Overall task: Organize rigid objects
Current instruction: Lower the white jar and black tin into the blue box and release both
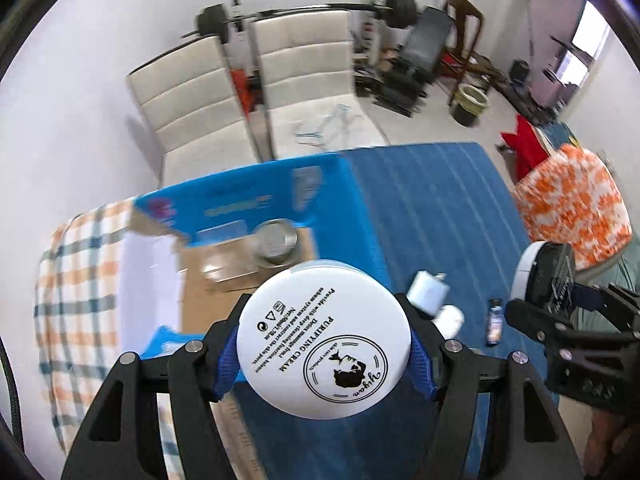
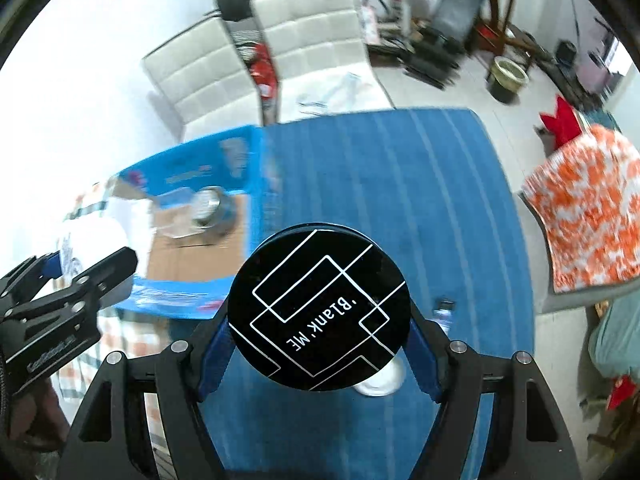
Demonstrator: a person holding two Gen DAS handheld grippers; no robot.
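The left gripper (image 1: 324, 346) grips a white jar (image 1: 324, 340) between its blue pads (image 1: 226, 364), one pad on each side of the round body. The jar is held above the blue cloth (image 1: 432, 208), near the front edge of the open box (image 1: 240, 204). Its flat face is turned to the camera and the print reads upside down: "PURIFYING CREAM", then small lines about deep cleansing, and a round logo with a black figure and "skin care products".

The right gripper (image 2: 320, 322) clamps a black jar (image 2: 320, 306) in the same way, with blue pads (image 2: 214, 356) on both sides. It hangs over the blue cloth (image 2: 400, 184), to the right of the box (image 2: 192, 176). On its face are white angular lines and the words "Blank ME", also upside down.

Inside the box a metal tin (image 1: 276, 242) stands on the brown cardboard floor. The writing on the box walls is too blurred to read.

On the cloth between the grippers lie a white bottle (image 1: 428, 292) and a small dark vial (image 1: 495, 322) with a label that cannot be read. A white lid (image 2: 378, 380) shows just under the black jar.
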